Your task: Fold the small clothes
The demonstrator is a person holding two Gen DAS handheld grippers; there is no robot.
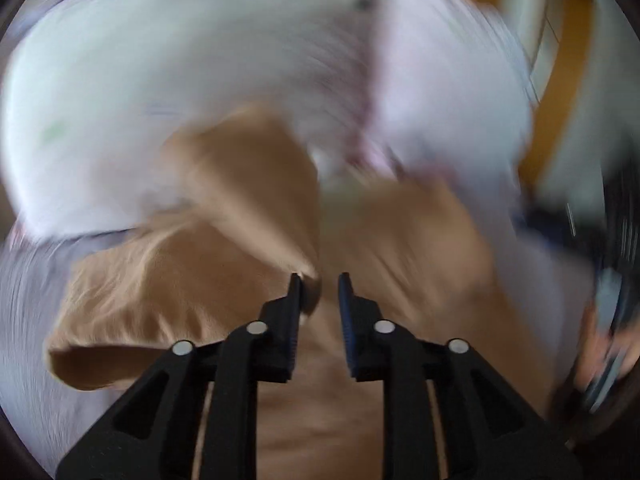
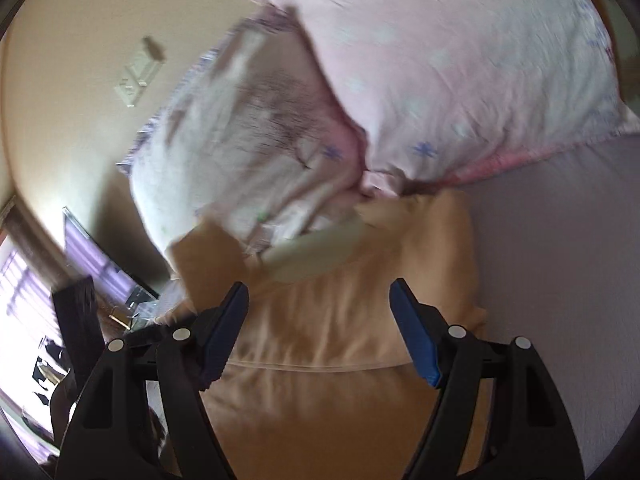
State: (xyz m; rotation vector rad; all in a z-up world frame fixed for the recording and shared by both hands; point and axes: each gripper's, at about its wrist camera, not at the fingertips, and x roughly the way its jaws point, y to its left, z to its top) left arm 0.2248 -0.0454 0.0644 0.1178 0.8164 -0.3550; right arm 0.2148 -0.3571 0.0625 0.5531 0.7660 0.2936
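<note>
— While both views are smeared with blur, where does the tan cotton garment [image 2: 328, 320] lie?

— It is spread on the pale lilac bed sheet [image 2: 560, 280], directly under and ahead of the right tool [image 2: 320, 296], whose blue-padded fingers [image 2: 416, 344] stand wide apart above the cloth with nothing between them.

— And the left tool [image 1: 319, 286]?

— Its fingers are close together but a narrow gap shows between the tips. A fold of the same tan garment [image 1: 248, 184] rises just ahead of the left fingertip [image 1: 295, 292] and seems to touch it; whether any cloth is pinched cannot be told through the blur.

— What sits beyond the garment?

— Two pale pink pillows with small printed flowers [image 2: 460, 72] lie at the far end of the garment, their lower edges meeting its upper edge. A cream wall with a white switch plate [image 2: 138, 78] stands behind them.
</note>
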